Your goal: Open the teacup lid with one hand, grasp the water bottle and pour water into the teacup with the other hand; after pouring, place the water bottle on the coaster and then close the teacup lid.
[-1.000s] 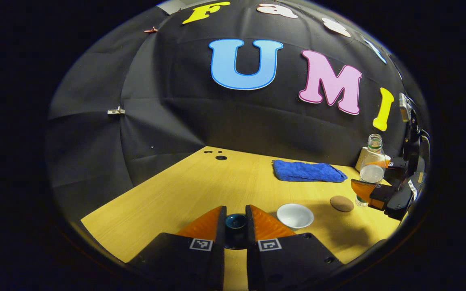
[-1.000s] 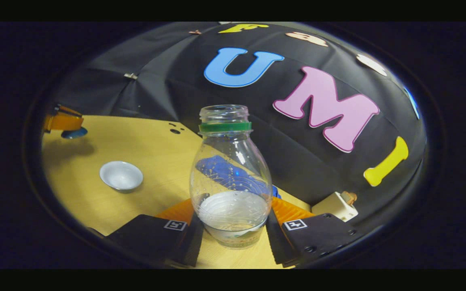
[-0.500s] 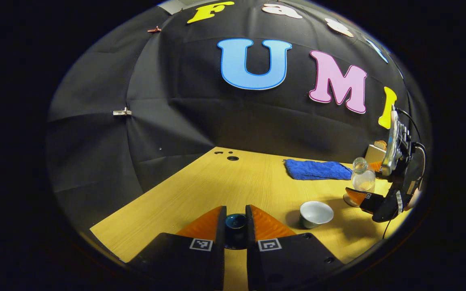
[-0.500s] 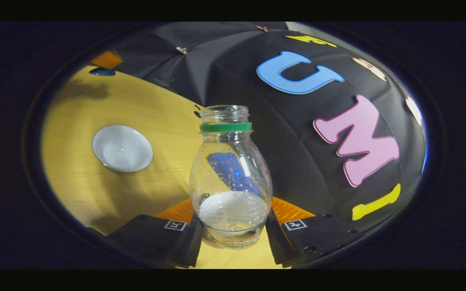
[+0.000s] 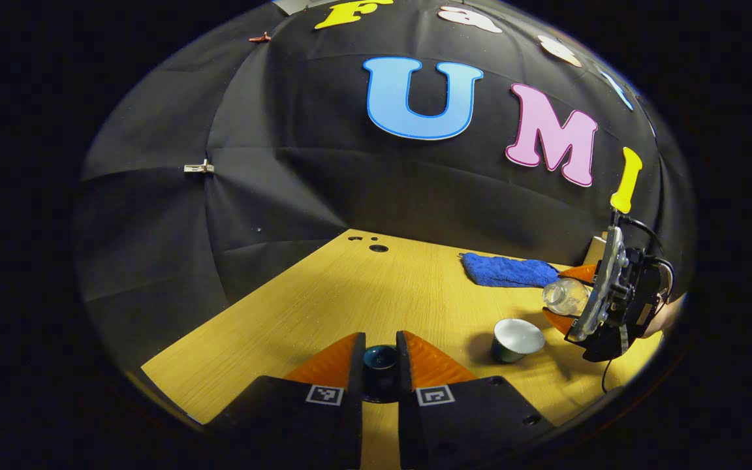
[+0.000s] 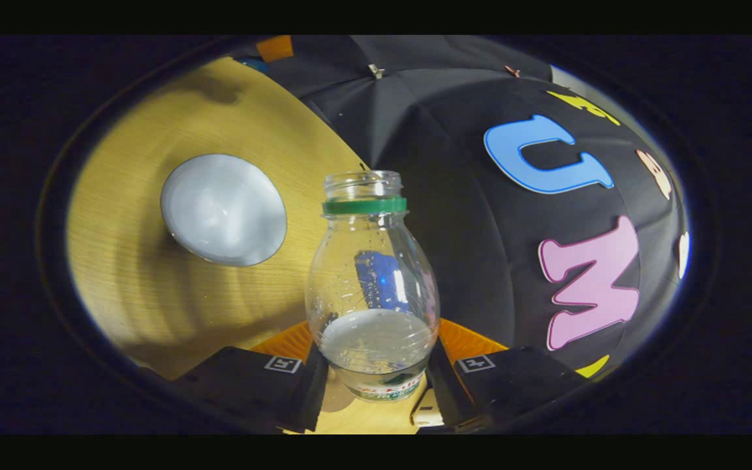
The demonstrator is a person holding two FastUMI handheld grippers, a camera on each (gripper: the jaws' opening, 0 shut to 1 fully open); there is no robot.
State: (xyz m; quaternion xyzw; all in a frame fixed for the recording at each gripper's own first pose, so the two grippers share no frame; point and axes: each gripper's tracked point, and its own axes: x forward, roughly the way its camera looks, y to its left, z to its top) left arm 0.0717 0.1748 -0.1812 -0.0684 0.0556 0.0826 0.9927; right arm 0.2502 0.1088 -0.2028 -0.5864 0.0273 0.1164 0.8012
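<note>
Ahead of my left fingers a yellow wooden table [image 5: 350,294] runs out to the booth wall [image 5: 271,170], a black cloth hung in creased panels that meets the tabletop beyond the fingertips. Left of the fingers and high on that cloth I see a small metal clip [image 5: 198,168] pinching a seam, and another clip [image 5: 260,38] near the top. A few dark holes [image 5: 378,248] sit in the tabletop at its far edge, straight out from the fingers. In the right gripper view the table [image 6: 147,281] tilts up to the left of the fingers. Light falls from above, leaving soft shadows on the wood.
</note>
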